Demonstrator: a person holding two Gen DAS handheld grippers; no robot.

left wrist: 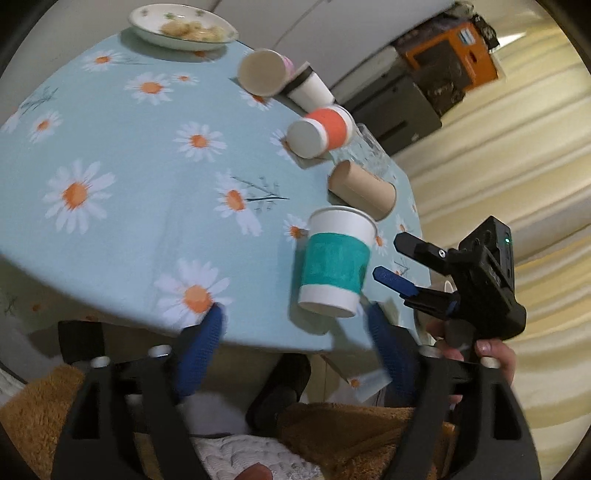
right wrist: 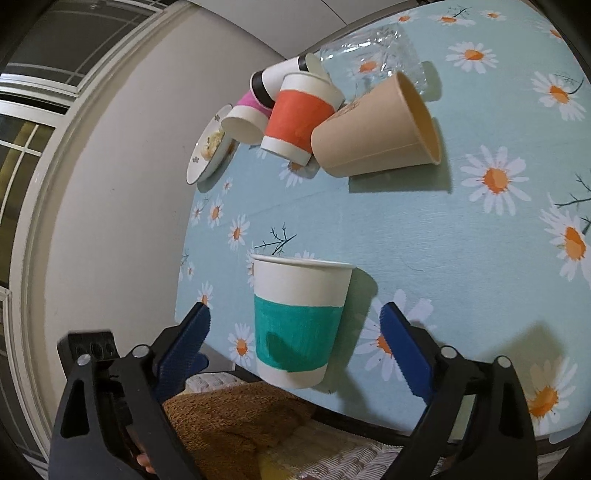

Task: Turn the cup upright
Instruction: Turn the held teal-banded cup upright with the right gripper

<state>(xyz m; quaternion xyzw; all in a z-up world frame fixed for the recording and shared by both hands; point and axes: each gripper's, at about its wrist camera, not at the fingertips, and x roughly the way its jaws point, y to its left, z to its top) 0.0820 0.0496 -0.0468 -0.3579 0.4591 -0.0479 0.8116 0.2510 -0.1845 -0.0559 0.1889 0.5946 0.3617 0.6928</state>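
A white paper cup with a teal band (left wrist: 337, 260) stands upright, mouth up, near the table's front edge; it also shows in the right wrist view (right wrist: 297, 317). My left gripper (left wrist: 295, 319) is open and empty, its blue fingers just short of the cup. My right gripper (right wrist: 295, 334) is open, one finger on each side of the cup with clear gaps; it appears in the left wrist view (left wrist: 391, 254) to the cup's right.
Further back several cups lie on their sides: tan (right wrist: 373, 133), orange-banded (right wrist: 299, 118), pink-banded (right wrist: 245, 116), black-banded (right wrist: 273, 79). A clear glass (right wrist: 373, 51) sits behind them. A plate of food (left wrist: 183, 26) stands at the far edge of the daisy tablecloth (left wrist: 129, 184).
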